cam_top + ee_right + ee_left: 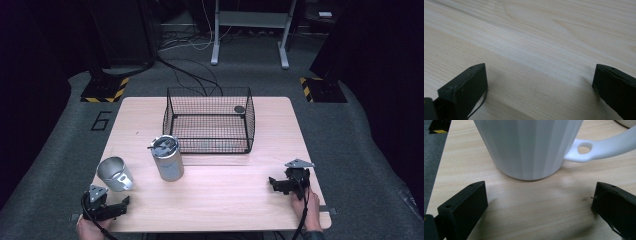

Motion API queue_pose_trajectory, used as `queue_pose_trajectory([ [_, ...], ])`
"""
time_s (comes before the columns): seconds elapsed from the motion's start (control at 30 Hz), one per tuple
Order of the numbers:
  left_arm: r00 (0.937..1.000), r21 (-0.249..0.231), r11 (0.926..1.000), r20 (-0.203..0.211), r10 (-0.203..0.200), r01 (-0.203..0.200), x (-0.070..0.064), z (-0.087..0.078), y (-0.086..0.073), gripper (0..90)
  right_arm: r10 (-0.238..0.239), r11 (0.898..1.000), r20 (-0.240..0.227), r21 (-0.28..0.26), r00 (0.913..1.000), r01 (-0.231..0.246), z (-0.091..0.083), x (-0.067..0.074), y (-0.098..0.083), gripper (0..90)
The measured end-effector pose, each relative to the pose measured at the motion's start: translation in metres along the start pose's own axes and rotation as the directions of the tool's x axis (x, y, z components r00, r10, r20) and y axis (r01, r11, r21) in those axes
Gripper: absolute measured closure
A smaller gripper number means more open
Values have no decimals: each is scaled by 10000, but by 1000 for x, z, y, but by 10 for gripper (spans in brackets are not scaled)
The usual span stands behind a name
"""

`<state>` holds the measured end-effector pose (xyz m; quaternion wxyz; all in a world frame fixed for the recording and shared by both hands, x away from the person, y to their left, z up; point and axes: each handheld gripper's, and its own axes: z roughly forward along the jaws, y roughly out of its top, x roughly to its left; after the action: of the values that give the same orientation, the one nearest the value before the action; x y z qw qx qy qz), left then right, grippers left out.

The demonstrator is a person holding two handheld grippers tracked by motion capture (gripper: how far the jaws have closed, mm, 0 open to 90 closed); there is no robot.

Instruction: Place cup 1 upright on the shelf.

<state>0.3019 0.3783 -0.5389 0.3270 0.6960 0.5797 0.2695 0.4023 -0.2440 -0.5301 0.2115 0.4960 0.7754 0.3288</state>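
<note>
From up top, my left hand-held gripper (106,206) sits at the near-left corner of the tabletop (225,192), jaws spread, just short of the white mug (115,173) lying tilted right in front of it. The steel tumbler (167,158) with its lid stands a bit further in, near the wire basket (209,120), which looks empty apart from a small dark disc (239,109) in the far corner. My right hand-held gripper (286,183) rests near the right edge, also released, holding nothing. In the left gripper view the mug (529,147) is close ahead, handle (599,146) off to the right, nothing between the jaws. The right gripper view has bare wood between wide-apart jaws. So I reckon nothing's done yet; grabbing the mug is still ahead.
</note>
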Motion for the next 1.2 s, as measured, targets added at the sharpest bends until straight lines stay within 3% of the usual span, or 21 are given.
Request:
queue_pose_trajectory([
  [0.07,9997,231,9995,34,223,-224,2,-2,0,0,2,10000,0,0,10000,-2,0,0,0,0],
  [0.37,9996,86,9996,54,286,-286,1,-2,0,1,-12,10000,-113,-4,9999,12,1,-1,1,0],
  [0.43,9998,10,9999,104,151,-151,0,-1,0,1,0,10000,-112,-1,9999,0,1,0,1,0],
  [0.67,9988,65,9997,421,250,-253,-2,-7,-1,1,3,10000,-111,-3,9999,-3,1,0,1,0],
  [0.77,9974,153,9984,481,528,-536,-4,-12,0,1,-2,10000,-112,-2,9999,2,1,0,1,0],
  [1.2,9923,-513,9956,921,828,-783,-23,-35,14,1,-2,10000,-113,0,9999,2,1,0,1,0],
])
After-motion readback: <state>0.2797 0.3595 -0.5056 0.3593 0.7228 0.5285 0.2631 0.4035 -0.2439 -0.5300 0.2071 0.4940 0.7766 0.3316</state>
